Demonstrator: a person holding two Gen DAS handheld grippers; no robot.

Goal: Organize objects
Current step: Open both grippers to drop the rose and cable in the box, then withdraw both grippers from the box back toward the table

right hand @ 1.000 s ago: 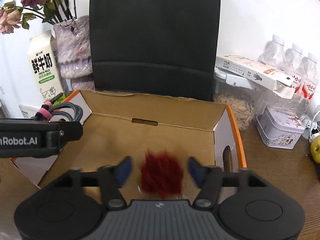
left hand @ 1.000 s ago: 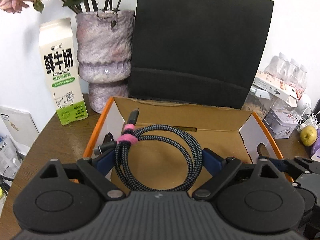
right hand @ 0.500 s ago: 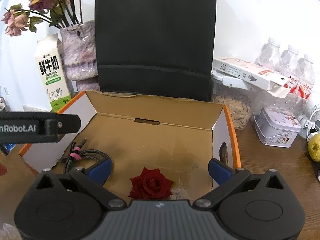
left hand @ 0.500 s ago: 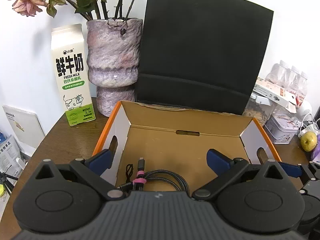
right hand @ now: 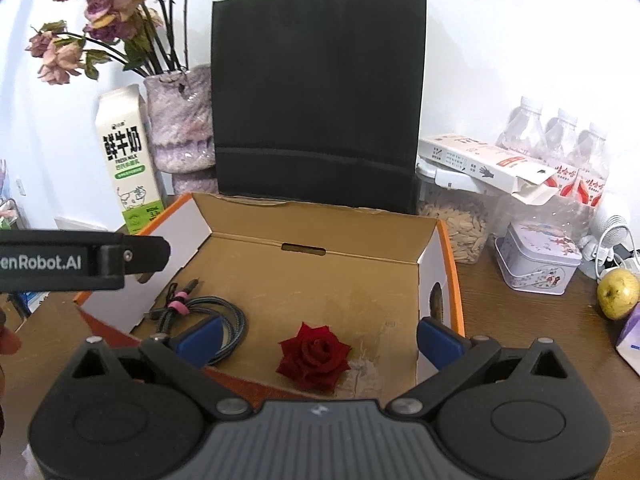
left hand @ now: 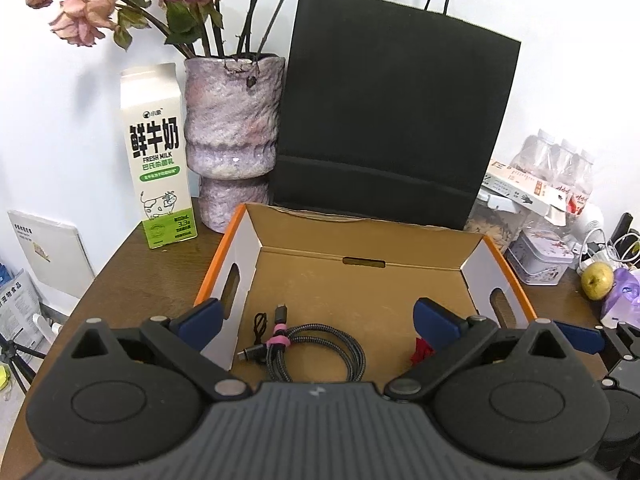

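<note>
Nearest the left wrist camera, the left gripper [left hand: 316, 316] hangs above the near edge of the cardboard box [left hand: 362, 240] with its blue-tipped jaws spread wide and nothing between them. The right gripper [right hand: 318, 338] is likewise spread wide and empty, its fingers framing the box floor. On that floor, toward the near left corner, lies the coiled braided cable [left hand: 312, 346], bound by a pink strap, with a small loose black tie just beside it. To its right, apart from the cable, sits the red rose head [right hand: 314, 356] (in the left view only a red sliver shows behind the right finger). Both things lie inside the box, which has orange rims and white side walls with hand slots. Behind the box stands a black paper bag [left hand: 394, 128], touching or nearly touching the back wall. Left of the bag are a mottled purple vase [left hand: 232, 136] holding dried flowers and a milk carton [left hand: 158, 156]. To the right on the wooden table [right hand: 520, 320] stand a decorated tin [right hand: 538, 258], a jar of seeds, water bottles, and a yellow-green fruit [right hand: 618, 294].
</note>
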